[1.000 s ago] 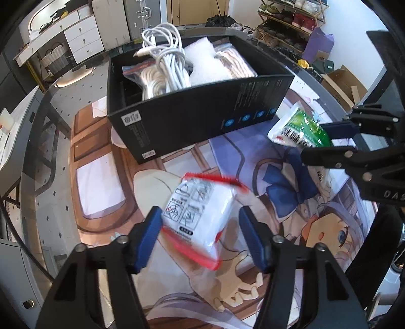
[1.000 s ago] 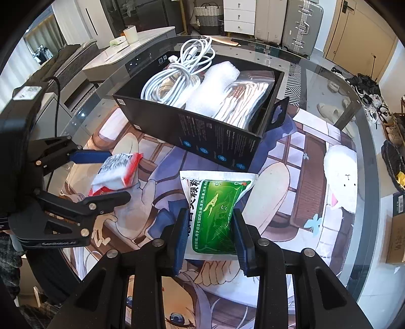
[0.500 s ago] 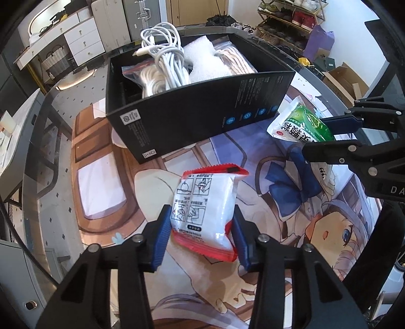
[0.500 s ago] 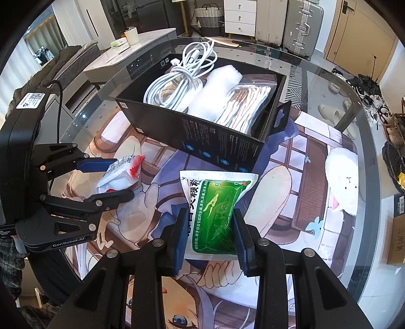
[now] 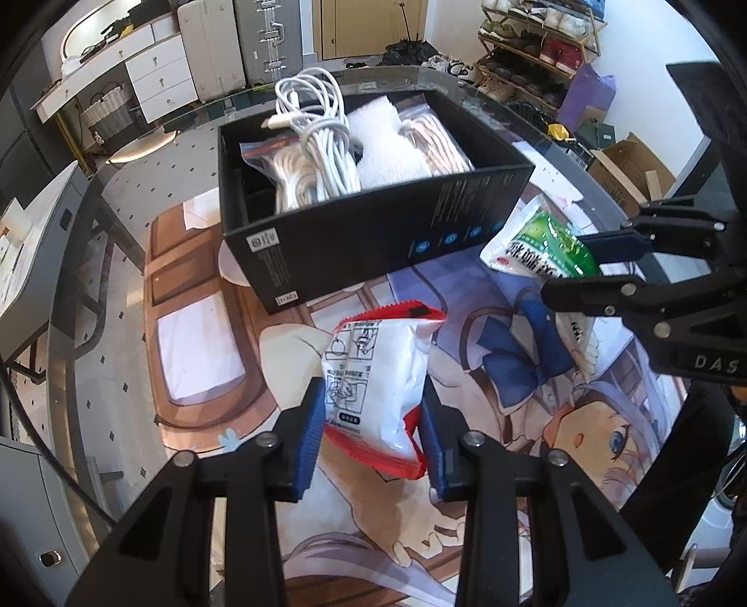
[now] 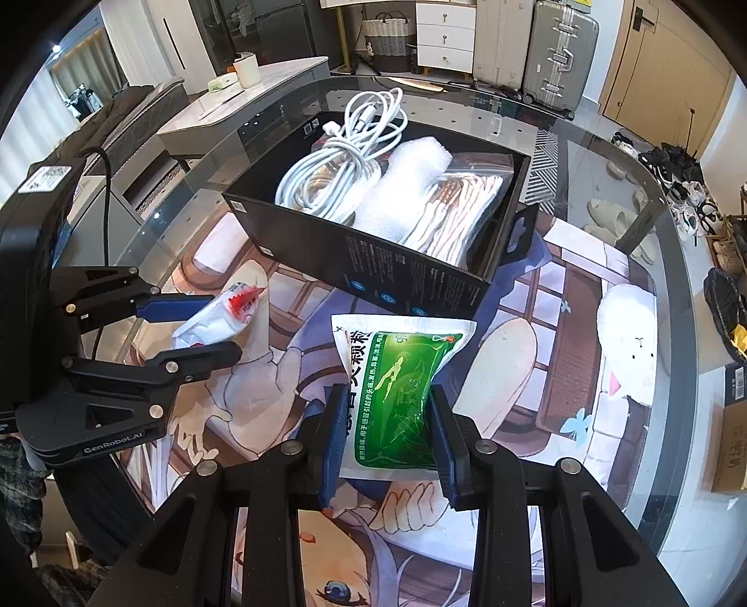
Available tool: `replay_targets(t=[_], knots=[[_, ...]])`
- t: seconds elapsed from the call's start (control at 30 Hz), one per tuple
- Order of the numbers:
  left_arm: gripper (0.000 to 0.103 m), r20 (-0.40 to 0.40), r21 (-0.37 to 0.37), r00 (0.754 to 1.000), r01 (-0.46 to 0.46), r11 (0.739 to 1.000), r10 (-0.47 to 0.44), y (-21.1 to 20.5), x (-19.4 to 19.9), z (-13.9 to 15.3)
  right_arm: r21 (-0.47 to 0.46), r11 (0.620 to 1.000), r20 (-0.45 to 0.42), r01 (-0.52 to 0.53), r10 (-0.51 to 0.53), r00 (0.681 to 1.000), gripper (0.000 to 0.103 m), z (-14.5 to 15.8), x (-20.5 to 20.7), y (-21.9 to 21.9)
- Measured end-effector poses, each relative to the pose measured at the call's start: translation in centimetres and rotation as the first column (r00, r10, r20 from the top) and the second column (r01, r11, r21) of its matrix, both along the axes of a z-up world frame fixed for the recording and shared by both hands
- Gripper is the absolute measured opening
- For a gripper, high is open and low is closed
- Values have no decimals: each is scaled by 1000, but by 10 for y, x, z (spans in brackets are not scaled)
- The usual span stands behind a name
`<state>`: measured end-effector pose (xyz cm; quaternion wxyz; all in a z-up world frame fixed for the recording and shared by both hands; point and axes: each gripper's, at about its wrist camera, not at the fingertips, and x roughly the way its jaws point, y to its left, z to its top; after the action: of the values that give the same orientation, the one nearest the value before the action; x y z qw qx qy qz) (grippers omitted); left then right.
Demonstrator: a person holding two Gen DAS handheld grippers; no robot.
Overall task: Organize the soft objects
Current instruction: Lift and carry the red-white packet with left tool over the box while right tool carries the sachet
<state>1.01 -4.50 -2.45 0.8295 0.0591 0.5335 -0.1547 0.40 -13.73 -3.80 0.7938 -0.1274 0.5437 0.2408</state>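
Left claw (image 5: 371,432) pinches our red-edged packet (image 5: 378,373); right claw (image 6: 385,439) squeezes the green pouch (image 6: 401,387), both light and crushable, box (image 5: 373,252) at twelve o'clock.

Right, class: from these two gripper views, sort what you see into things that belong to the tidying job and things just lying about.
Belongs to the job:
- red-and-white packet, held in the left gripper
- green-and-white packet, held in the right gripper
- black box with white cables, foam and a bagged bundle

Lying about:
- suitcases
- shoe rack
- cardboard box
- slippers
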Motion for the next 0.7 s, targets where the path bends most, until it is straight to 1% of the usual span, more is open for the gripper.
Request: replay_targets(t=[0.33,0.47,0.7], knots=[[36,39,-18,999,-27,999,28,9,7,27,8,1000,32,-9,9,999,33,21,3,4],[36,46,-35,998,-33,999,34,13,11,36,11,1000,50,-10,9,999,33,30,5,4],[36,69,-40,997,-42,998,44,15,17,48,27,1000,74,-5,3,997,33,47,12,3]])
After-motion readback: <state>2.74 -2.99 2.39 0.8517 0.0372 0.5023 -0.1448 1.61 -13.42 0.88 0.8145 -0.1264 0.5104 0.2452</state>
